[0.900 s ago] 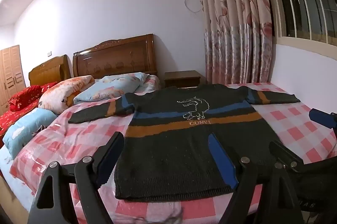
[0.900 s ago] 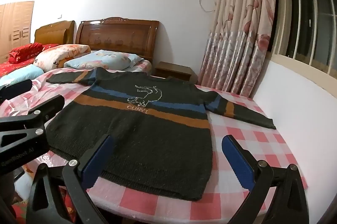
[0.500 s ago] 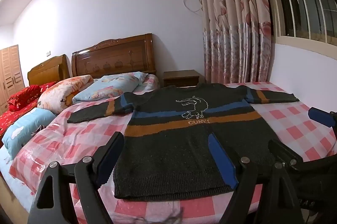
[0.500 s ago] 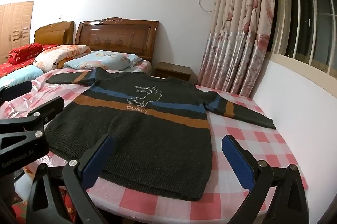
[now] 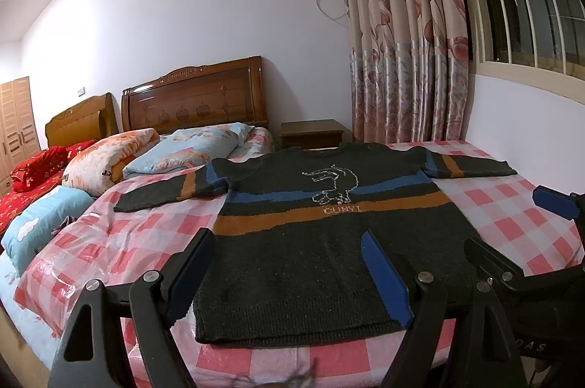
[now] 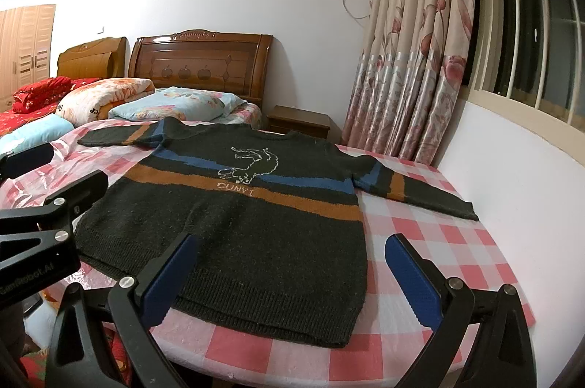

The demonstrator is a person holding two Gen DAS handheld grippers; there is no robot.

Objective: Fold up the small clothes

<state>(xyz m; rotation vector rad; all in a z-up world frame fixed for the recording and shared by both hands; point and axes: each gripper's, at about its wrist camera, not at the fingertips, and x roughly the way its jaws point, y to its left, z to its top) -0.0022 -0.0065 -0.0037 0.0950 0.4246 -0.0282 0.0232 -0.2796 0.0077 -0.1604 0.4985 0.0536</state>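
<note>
Taking the sweater (image 5: pixel 329 242) as the landmark, it lies flat and face-up on the checked bedcover (image 5: pixel 146 234), its hem at the near edge of the bed and its neckline towards the wooden headboard (image 5: pixel 193 99); both sleeves are stretched straight out to the sides. Off its left sleeve (image 5: pixel 172 190) lie the pillows (image 5: pixel 190 147) and a rolled quilt. The left gripper (image 5: pixel 289 274) hovers over the hem's left half with its jaws spread and nothing between them, apart from the knit. The right gripper (image 6: pixel 292 274) hangs over the hem's right corner, jaws spread as wide as they appear to go, also holding nothing. Beyond the right sleeve (image 6: pixel 420 190) stand the curtain (image 6: pixel 409 59) and the wall. What could go wrong, in my judgement: the bedcover looks glossy and wrinkled, so a pinch at the hem may catch the cover along with the knit, or drag the whole sweater off square; a bite through only the top layer would let the back sag and spoil the fold. The sweater's body runs from hem to neck away from the cameras, neck pointing at the headboard, while with sleeves out its longest line runs crosswise, cuff to cuff.
</note>
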